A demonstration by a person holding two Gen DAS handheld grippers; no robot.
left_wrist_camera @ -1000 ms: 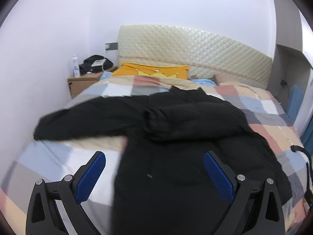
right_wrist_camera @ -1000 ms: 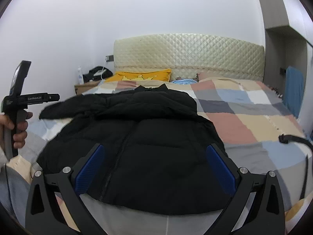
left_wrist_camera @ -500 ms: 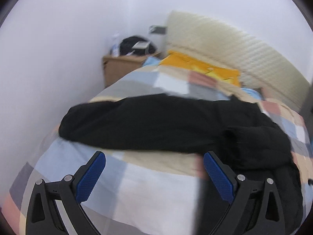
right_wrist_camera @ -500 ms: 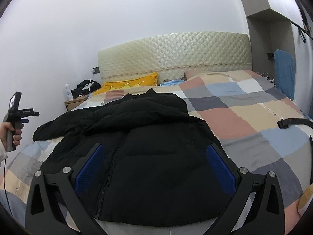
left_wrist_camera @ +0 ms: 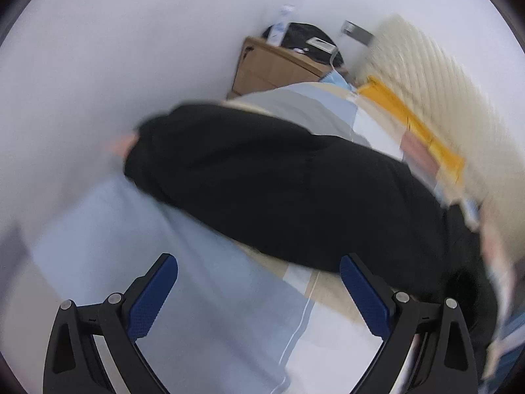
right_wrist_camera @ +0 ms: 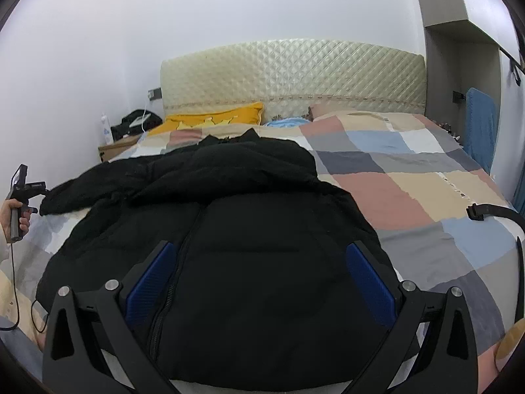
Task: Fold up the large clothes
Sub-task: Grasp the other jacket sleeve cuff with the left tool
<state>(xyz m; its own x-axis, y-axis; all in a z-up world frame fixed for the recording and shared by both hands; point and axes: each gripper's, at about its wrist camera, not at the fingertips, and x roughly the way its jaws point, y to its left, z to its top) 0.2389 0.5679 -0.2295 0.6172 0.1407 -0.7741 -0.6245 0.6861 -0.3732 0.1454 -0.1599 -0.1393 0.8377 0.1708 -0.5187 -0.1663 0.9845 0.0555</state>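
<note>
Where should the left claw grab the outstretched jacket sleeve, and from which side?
Probably at the cuff end of the sleeve, coming in from the bed's left edge. It lies flat, stretched away from the jacket body, free tip nearest the open left claw, so pinching there lets it swing across.

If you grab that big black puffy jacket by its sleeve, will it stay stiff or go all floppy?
Probably floppy: the black jacket lies in soft bumps on the bed, and its sleeve is draped limp. It looks padded, so likely bulky but light for its size. The open left gripper may drag only the sleeve.
</note>
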